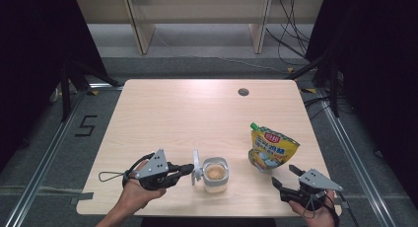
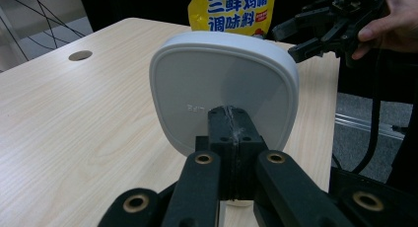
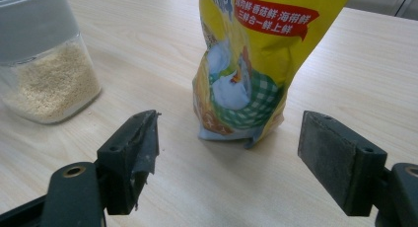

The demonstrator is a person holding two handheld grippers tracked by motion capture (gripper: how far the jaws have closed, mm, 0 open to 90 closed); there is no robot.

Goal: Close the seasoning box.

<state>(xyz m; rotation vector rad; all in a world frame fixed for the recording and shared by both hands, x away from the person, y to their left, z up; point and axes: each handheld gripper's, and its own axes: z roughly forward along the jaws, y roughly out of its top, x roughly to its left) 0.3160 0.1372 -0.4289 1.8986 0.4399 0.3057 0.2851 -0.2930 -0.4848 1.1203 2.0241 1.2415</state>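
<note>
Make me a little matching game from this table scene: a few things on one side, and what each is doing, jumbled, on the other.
Things
1. white lid
2. yellow pouch
3. clear jar
4. right gripper

States
A. stands upright between the jar and the right gripper
B. open, jaws spread, holding nothing
C. pinched at its edge by the left gripper, held on edge beside the jar
D. uncovered, with pale granules inside

Pairs: 1-C, 2-A, 3-D, 4-B

Black grippers (image 1: pixel 186 169) — grey triangular top plates, brass pivot screws (cables trailing).
</note>
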